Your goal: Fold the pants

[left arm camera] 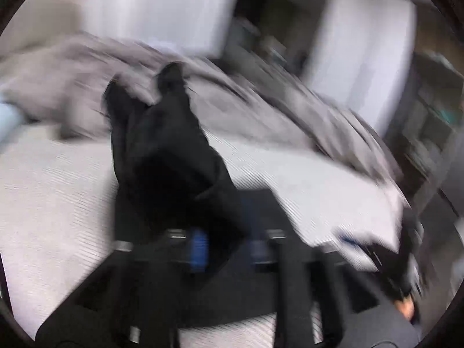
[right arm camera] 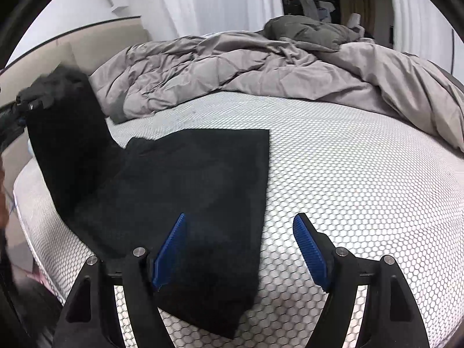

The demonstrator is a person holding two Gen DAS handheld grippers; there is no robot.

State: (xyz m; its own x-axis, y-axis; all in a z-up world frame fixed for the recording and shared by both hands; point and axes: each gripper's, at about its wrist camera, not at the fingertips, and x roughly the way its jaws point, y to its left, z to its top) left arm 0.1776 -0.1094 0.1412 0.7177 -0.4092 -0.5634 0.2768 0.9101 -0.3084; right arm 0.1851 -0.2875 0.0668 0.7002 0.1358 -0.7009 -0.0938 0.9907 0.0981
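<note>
Black pants [right arm camera: 197, 185] lie partly flat on the honeycomb-patterned mattress [right arm camera: 348, 174]. One end is lifted at the left, held up by my left gripper [right arm camera: 27, 105]. In the blurred left wrist view the pants [left arm camera: 168, 156] hang from between my left gripper's [left arm camera: 226, 249] blue pads, which are shut on the cloth. My right gripper [right arm camera: 239, 226] is open and empty, its blue pads [right arm camera: 310, 249] spread just above the pants' near right edge.
A rumpled grey duvet [right arm camera: 261, 66] is piled across the far side of the bed. A beige headboard [right arm camera: 43, 55] stands at the left. White curtains [right arm camera: 214, 0] hang behind. The right half of the mattress lies beside the pants.
</note>
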